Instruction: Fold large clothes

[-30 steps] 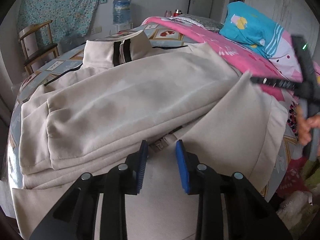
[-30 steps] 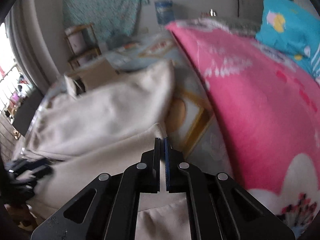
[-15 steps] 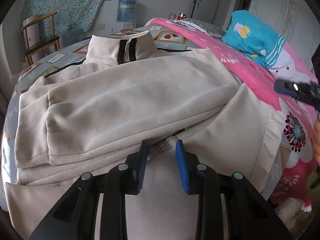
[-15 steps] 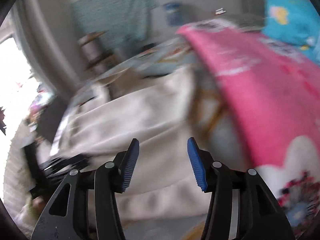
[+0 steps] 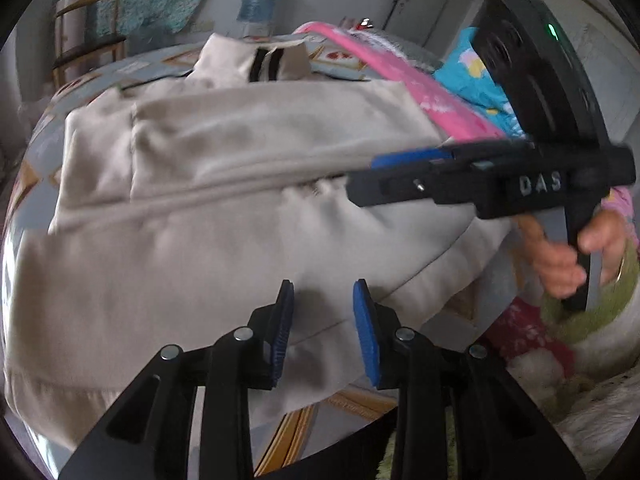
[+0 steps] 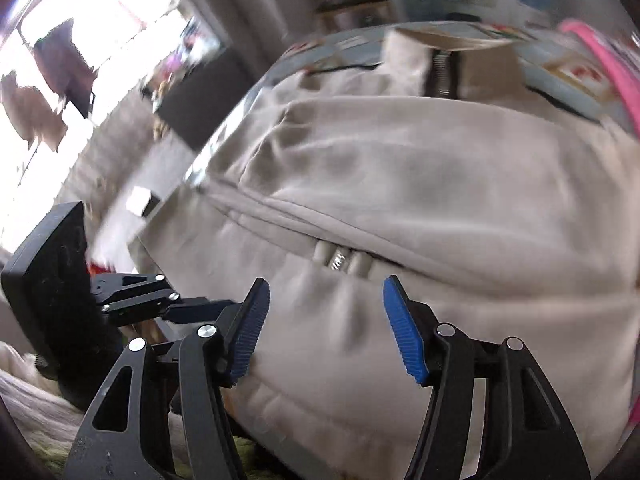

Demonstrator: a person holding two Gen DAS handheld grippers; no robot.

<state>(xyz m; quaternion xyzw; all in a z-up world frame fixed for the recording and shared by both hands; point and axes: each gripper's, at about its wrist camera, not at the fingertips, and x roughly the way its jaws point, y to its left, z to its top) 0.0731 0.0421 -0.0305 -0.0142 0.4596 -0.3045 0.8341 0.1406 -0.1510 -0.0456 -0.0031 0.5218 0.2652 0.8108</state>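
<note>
While the beige jacket (image 5: 224, 184) lies folded across the bed (image 5: 352, 404), the left gripper (image 5: 322, 332) hangs narrowly parted over its near hem, and the right gripper (image 6: 324, 328), jaws just widened, hovers empty above it.

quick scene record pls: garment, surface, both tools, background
garment: beige jacket, partly folded, sleeve laid across body, collar at far end
surface: patterned bed, pink blanket alongside
left tool: open, over the near hem, nothing between the pads
right tool: open, jaws just been opening, nothing gripped, above the jacket's near half
hand: on right tool's handle
background: chair, water bottle
</note>
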